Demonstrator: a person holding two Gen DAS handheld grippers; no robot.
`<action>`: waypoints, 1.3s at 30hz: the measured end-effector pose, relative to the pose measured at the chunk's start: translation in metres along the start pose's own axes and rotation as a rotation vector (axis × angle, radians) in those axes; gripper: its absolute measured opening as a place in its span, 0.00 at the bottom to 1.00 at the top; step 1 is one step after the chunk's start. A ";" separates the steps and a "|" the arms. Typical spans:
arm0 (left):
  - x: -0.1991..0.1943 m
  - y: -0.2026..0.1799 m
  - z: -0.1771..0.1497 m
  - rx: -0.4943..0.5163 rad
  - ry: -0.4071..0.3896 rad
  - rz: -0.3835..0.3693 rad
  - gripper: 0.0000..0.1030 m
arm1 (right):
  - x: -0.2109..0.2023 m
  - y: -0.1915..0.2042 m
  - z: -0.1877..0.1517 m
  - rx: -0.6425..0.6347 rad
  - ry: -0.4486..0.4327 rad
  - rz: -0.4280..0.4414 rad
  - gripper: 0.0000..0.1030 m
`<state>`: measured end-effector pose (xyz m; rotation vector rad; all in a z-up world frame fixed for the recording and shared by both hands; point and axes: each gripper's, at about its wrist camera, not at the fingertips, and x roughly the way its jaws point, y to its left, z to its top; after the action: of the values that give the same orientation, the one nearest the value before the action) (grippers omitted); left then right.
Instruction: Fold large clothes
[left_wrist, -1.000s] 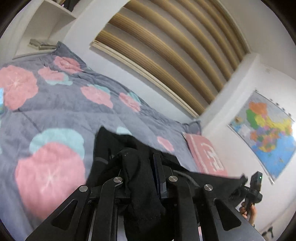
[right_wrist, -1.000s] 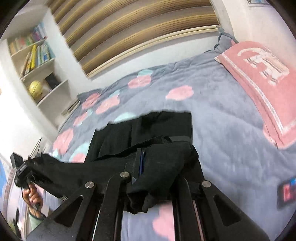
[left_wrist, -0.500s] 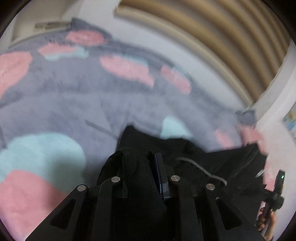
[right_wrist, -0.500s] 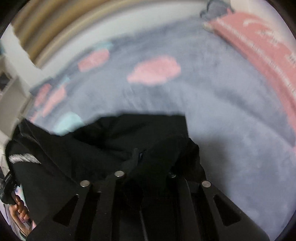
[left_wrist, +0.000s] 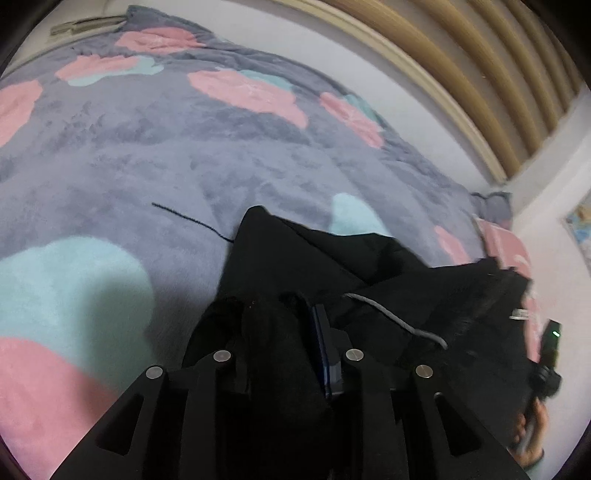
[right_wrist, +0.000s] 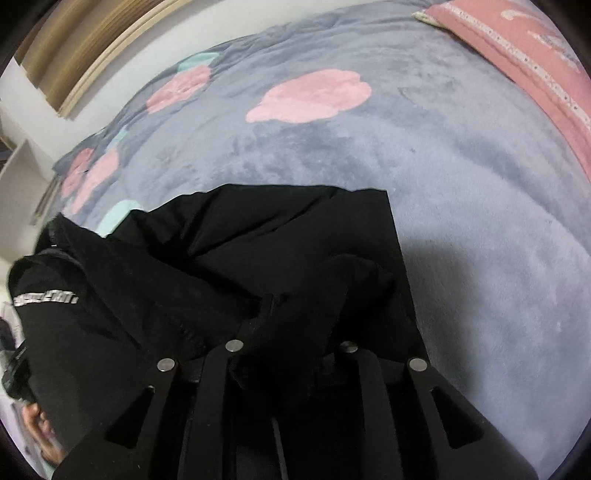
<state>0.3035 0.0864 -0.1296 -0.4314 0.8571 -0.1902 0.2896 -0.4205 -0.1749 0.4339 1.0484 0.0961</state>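
Looking along the left claw (left_wrist: 284, 332), I see it clenched on a bunched fold of the black garment (left_wrist: 369, 273) lying on the grey flowered blanket (left_wrist: 147, 147), while the right claw (right_wrist: 291, 325) likewise grips black cloth over the blanket beside the pink pillow (right_wrist: 517, 48).

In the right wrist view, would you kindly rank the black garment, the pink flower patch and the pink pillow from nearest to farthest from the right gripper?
1. black garment: clamped in the right gripper.
2. pink flower patch: straight ahead, mid-blanket.
3. pink pillow: far, upper right.
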 end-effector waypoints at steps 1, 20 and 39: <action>-0.014 -0.002 0.001 0.025 -0.011 -0.030 0.27 | -0.010 -0.001 0.000 -0.004 0.010 -0.004 0.24; -0.074 -0.001 0.037 0.130 -0.061 -0.072 0.77 | -0.084 0.007 -0.002 -0.248 -0.171 -0.073 0.84; -0.022 -0.014 0.061 0.126 -0.050 -0.074 0.07 | -0.043 0.001 0.017 -0.357 -0.243 -0.085 0.13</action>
<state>0.3366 0.0985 -0.0730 -0.3490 0.7762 -0.2986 0.2826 -0.4368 -0.1328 0.0742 0.7885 0.1480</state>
